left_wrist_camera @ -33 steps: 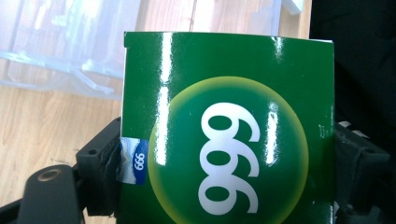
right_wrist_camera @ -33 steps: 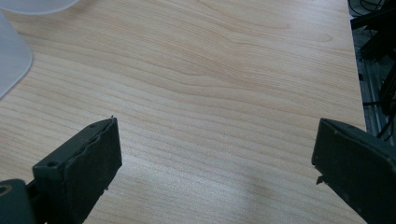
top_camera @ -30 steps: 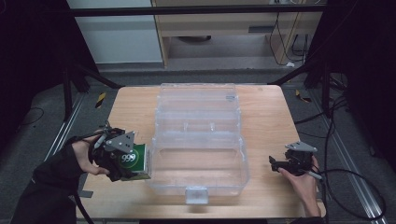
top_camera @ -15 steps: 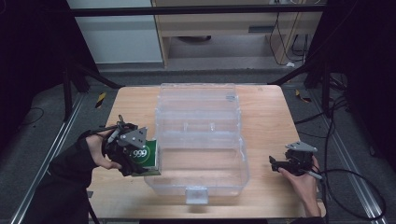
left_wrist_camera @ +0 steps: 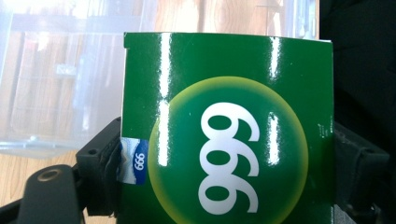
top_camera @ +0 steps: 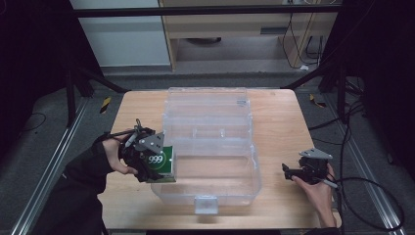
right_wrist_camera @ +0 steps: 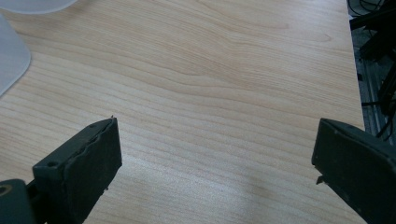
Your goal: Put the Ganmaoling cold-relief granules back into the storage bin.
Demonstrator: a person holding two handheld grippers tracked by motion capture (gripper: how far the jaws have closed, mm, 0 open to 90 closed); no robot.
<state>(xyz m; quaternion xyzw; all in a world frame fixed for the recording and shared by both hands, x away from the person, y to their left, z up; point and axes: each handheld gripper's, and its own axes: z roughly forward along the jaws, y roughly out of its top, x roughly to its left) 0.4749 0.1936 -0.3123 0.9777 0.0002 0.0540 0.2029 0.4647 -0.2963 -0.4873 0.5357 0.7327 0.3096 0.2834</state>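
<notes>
A green box (top_camera: 160,163) marked 999 in white is clamped in my left gripper (top_camera: 154,164), at the left rim of the clear plastic case (top_camera: 210,147) that lies open in the middle of the table. In the left gripper view the green box (left_wrist_camera: 229,130) sits between the two black jaws, with the clear plastic case (left_wrist_camera: 60,79) behind it. My right gripper (top_camera: 289,171) rests low at the table's right front, apart from the case. In the right gripper view my right gripper (right_wrist_camera: 217,163) stands wide open over bare wood.
The wooden table (top_camera: 279,122) has bare room right of the case. The case's latch (top_camera: 205,203) faces the front edge. Dark frame legs and cables (top_camera: 352,142) surround the table; a cabinet stands behind.
My left gripper has carried the green box to the right, up to the case's left rim. The right gripper has kept still.
</notes>
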